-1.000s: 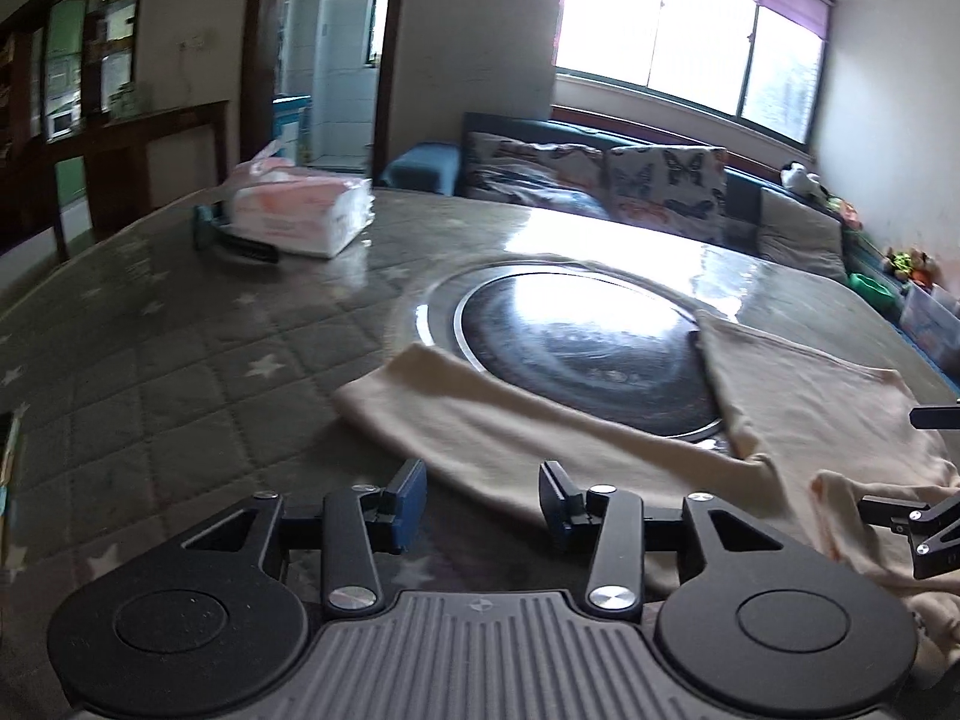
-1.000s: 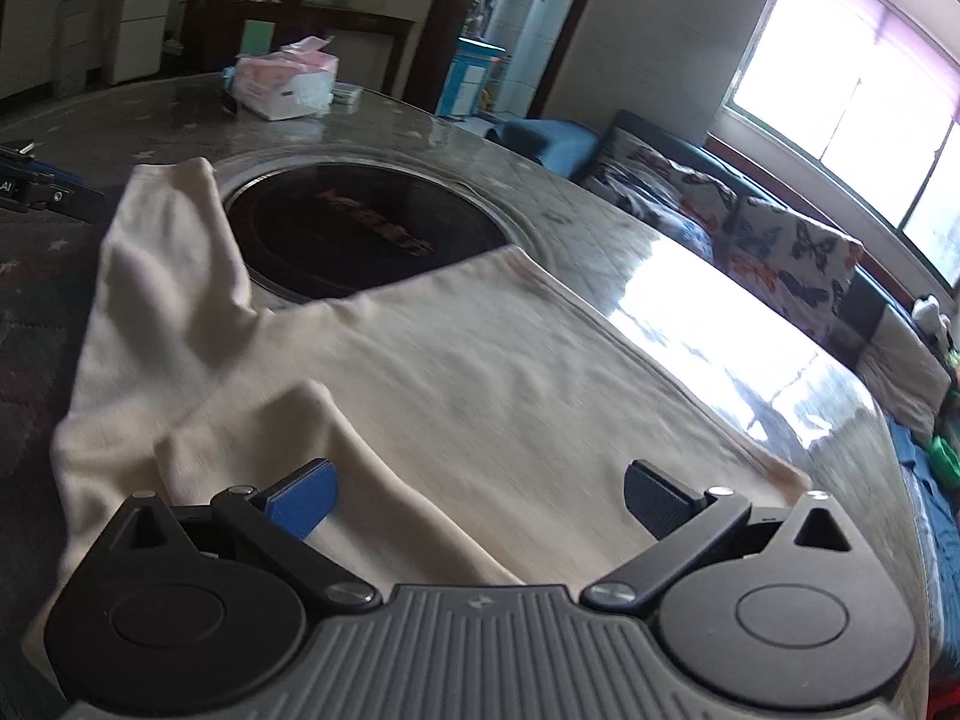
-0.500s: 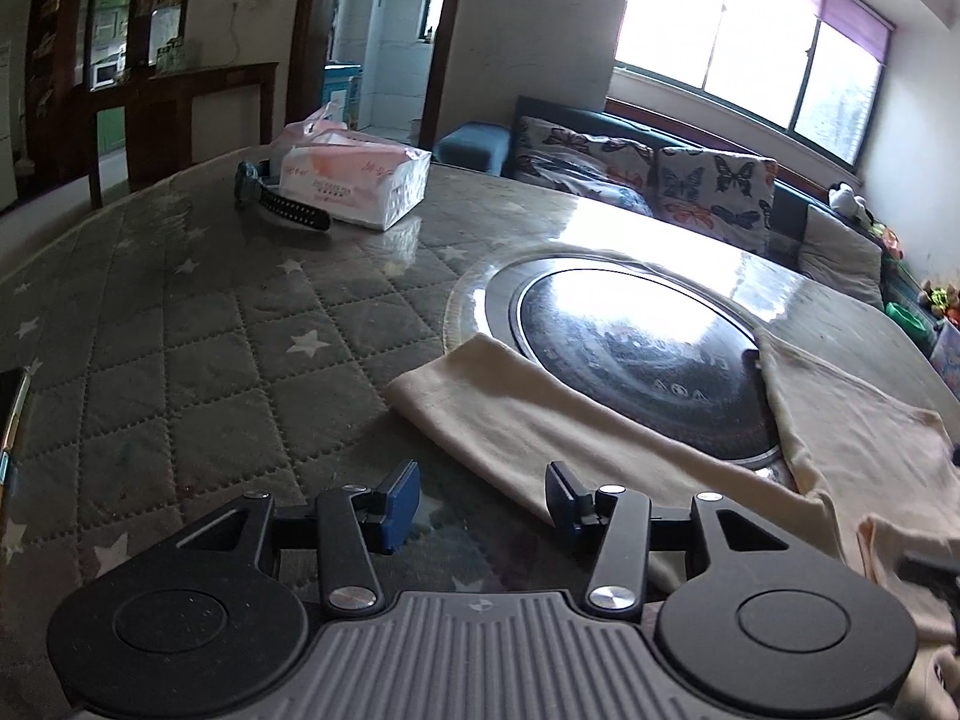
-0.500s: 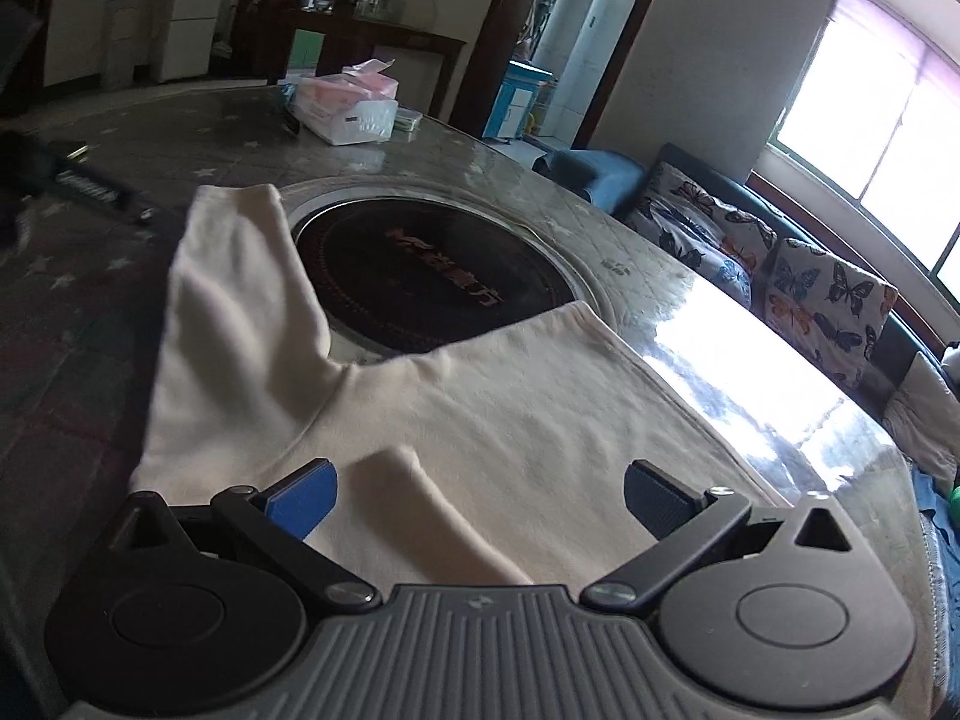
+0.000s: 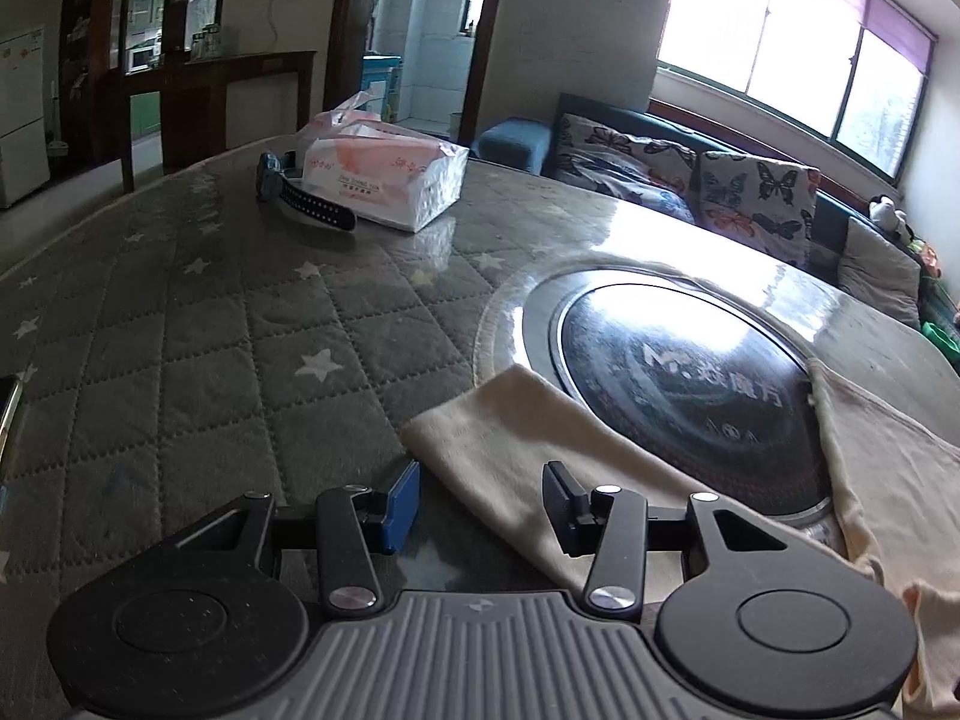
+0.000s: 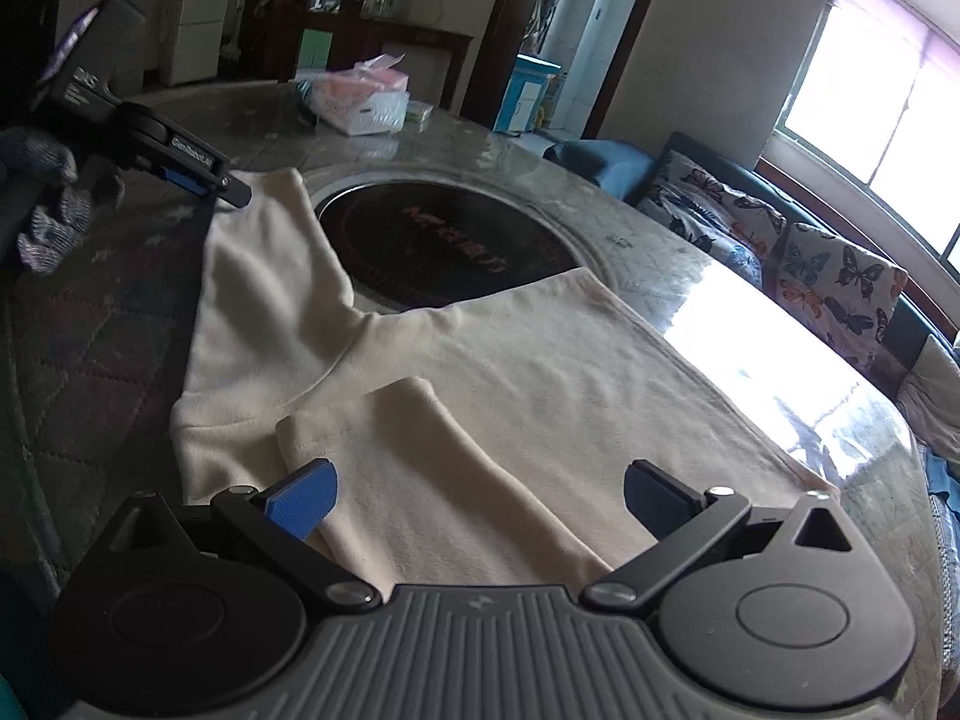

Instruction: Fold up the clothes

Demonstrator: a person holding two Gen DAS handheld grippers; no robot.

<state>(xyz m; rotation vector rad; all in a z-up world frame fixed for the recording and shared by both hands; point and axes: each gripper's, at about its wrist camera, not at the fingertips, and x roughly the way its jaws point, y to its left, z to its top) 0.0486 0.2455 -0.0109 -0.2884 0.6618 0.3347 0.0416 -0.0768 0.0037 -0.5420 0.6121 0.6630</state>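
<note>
A cream long-sleeved top (image 6: pixel 528 372) lies flat on the round table. One sleeve is folded back over the body (image 6: pixel 432 468); the other sleeve (image 5: pixel 528 456) stretches out beside the black hotplate. My left gripper (image 5: pixel 480 498) is open, its fingers just above the end of that stretched sleeve; it also shows in the right wrist view (image 6: pixel 204 177) at the sleeve's cuff. My right gripper (image 6: pixel 480 492) is open wide and empty, low over the folded sleeve.
A round black hotplate (image 5: pixel 678 378) is set in the table's middle, partly under the top. A tissue pack (image 5: pixel 384 180) and a black watch (image 5: pixel 300 195) lie at the far side. The quilted grey star-patterned cover (image 5: pixel 210 324) spreads to the left. A sofa (image 6: pixel 810 240) stands beyond.
My left gripper has moved left along the stretched sleeve to its cuff end. My right gripper has pulled back and risen slightly; the folded sleeve now lies between its fingers.
</note>
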